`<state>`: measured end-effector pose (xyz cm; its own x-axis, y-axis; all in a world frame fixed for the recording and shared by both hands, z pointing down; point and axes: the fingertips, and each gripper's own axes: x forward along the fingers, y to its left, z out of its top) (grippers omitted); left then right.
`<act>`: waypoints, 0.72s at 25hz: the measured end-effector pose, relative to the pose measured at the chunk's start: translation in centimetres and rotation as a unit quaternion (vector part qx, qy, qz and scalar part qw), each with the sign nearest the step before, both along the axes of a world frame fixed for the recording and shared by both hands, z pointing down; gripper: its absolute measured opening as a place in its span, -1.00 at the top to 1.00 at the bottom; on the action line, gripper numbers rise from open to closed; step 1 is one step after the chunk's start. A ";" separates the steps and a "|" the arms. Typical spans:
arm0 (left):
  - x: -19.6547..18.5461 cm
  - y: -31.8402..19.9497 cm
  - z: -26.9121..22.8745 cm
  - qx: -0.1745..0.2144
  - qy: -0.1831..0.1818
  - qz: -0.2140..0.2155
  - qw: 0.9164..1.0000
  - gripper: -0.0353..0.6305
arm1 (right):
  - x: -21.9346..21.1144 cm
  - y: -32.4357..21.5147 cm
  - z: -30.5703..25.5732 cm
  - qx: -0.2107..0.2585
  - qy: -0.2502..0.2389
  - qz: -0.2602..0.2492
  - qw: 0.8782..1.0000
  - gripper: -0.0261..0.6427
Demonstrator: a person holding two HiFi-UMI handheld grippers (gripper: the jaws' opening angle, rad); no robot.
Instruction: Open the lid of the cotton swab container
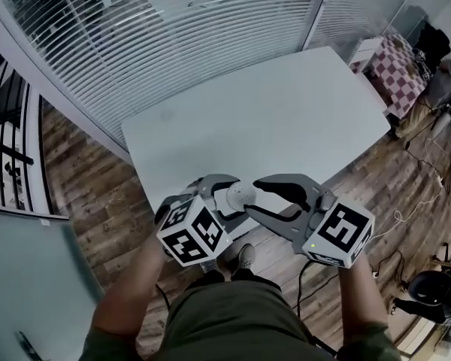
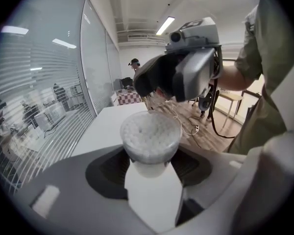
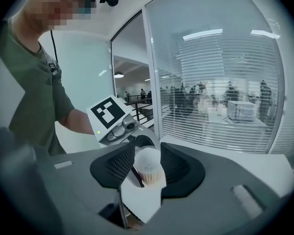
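Prising the lid off cleanly depends on a steady base, and the left gripper (image 1: 227, 201) supplies that. Its fingers are clamped on the lower body of the small round clear plastic cotton swab container (image 2: 150, 137). The container is carried in the air at the near edge of the white counter (image 1: 286, 119), its top turned towards the other tool. The right gripper (image 1: 257, 195) faces it with fingers parted about halfway, their tips bracketing the container's top end without visibly pressing on it. White swab heads show at the top; whether the clear lid is seated, cracked or already free I cannot tell.

My judgement for doing this well:
- Hold the left grip firm and low so the rim is left free.
- Bring one right finger under the lid's lip rather than squeezing the walls, then lever gently away from the body.
- Tilt the container's mouth upward, since a sudden pop or a tipped cup would likely scatter swabs onto the wooden plank floor (image 1: 83, 201) below.
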<state>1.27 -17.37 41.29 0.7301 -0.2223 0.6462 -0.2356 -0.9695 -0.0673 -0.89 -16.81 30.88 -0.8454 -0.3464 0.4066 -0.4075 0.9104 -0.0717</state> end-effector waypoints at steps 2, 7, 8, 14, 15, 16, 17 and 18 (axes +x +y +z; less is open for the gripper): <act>-0.1 -0.2 -0.5 0.007 0.002 0.000 1.000 0.09 | -0.7 0.2 -0.2 0.008 0.025 -0.020 0.999 0.41; -0.5 0.1 -1.2 0.015 0.000 0.004 1.000 0.09 | -1.9 0.4 -0.7 0.008 0.072 -0.046 0.996 0.20; -0.5 0.2 -1.3 0.016 -0.001 0.005 1.000 0.09 | -2.1 0.5 -0.7 0.006 0.078 -0.048 0.996 0.16; -0.7 0.9 -1.6 0.019 -0.002 0.006 1.000 0.09 | -3.5 0.8 0.6 -0.018 0.095 -0.054 0.994 0.10; -0.7 1.1 -1.6 0.019 -0.003 0.007 1.000 0.09 | -3.7 1.0 0.9 -0.021 0.100 -0.055 0.993 0.10; -0.7 1.3 -1.6 0.019 -0.003 0.008 1.000 0.09 | -3.8 1.1 1.2 -0.025 0.108 -0.055 0.992 0.10; -0.8 1.5 -1.6 0.019 -0.002 0.008 1.000 0.09 | -4.0 1.2 1.6 -0.028 0.117 -0.056 0.991 0.10; -0.8 1.6 -1.6 0.019 -0.002 0.008 1.000 0.09 | -4.1 1.3 1.9 -0.030 0.125 -0.056 0.990 0.10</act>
<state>0.47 -15.76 39.68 0.7310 -0.2351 0.6406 -0.2195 -0.9699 -0.1055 -5.00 -15.56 32.77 -0.7474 -0.2242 0.6254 -0.3155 0.9482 -0.0372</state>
